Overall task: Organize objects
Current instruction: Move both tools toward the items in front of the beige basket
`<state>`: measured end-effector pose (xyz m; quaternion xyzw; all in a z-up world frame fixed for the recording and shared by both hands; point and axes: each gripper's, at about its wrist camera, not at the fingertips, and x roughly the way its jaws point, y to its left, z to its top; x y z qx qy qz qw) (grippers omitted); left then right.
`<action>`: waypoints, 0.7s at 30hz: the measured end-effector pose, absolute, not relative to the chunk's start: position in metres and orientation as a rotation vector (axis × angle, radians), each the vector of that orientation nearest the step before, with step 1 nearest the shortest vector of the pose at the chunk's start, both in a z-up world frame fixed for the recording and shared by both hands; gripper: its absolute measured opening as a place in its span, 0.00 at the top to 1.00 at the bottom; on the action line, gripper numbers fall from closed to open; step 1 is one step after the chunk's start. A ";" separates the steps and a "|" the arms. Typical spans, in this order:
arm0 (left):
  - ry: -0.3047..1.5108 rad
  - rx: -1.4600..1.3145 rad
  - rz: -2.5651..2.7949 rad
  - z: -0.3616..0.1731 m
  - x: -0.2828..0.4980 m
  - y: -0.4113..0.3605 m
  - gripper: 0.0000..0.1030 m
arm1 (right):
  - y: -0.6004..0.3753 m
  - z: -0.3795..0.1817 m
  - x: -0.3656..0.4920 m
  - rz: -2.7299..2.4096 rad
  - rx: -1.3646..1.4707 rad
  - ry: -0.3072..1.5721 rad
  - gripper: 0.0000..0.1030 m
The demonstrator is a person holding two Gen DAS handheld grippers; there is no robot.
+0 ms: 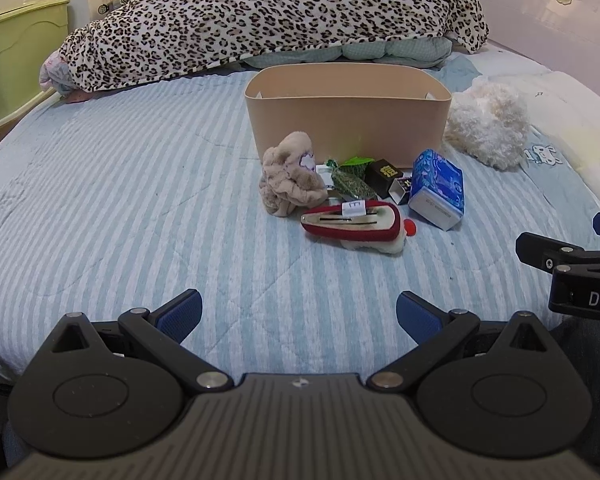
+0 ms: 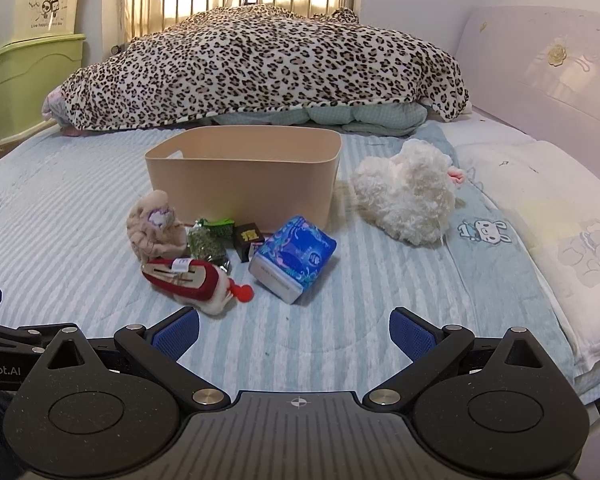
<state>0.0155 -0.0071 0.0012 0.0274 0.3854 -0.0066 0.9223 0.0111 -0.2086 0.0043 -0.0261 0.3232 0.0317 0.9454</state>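
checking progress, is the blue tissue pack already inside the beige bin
No, the blue tissue pack lies on the striped bedsheet in front of the beige bin.

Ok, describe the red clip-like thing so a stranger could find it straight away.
Start at the beige plastic bin on the blue striped bedsheet; a small pile of items lies in front of it. At the pile's near edge lies the red hair clip with white fluffy trim. Unlike the blue patterned tissue pack beside it, it has a red pompom at one end.

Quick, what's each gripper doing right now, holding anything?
Left gripper: jaws open, holding nothing.
Right gripper: jaws open, holding nothing.
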 end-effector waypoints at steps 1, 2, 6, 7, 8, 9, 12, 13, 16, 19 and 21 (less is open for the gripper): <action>0.792 0.055 -0.013 0.001 0.018 -0.007 0.00 | -0.209 0.004 0.014 0.066 -0.050 0.658 0.00; 0.794 0.056 -0.011 0.000 0.021 -0.006 0.00 | -0.210 0.003 0.017 0.066 -0.045 0.659 0.00; 0.802 0.056 -0.008 -0.005 0.033 -0.005 0.00 | -0.214 0.001 0.028 0.070 -0.021 0.664 0.00; 0.803 0.055 -0.008 -0.006 0.036 -0.004 0.00 | -0.215 0.000 0.031 0.069 -0.019 0.664 0.00; 0.803 0.054 -0.008 -0.007 0.039 -0.004 0.00 | -0.216 -0.001 0.034 0.067 -0.018 0.664 0.00; 0.803 0.053 -0.008 -0.007 0.043 -0.004 0.00 | -0.216 -0.001 0.037 0.065 -0.017 0.663 0.00; 0.798 0.053 -0.003 -0.010 0.053 -0.001 0.00 | -0.218 -0.003 0.047 0.066 -0.012 0.658 0.00; 0.796 0.053 -0.002 -0.010 0.057 -0.001 0.00 | -0.219 -0.004 0.052 0.065 -0.012 0.658 0.00; 0.788 0.046 -0.004 -0.012 0.071 0.002 0.00 | -0.220 -0.009 0.067 0.063 -0.015 0.665 0.01; 0.784 0.044 -0.008 -0.015 0.087 0.003 0.00 | -0.222 -0.014 0.082 0.060 -0.013 0.671 0.01; 0.783 0.047 -0.008 -0.018 0.098 0.004 0.00 | -0.223 -0.017 0.092 0.056 -0.012 0.673 0.01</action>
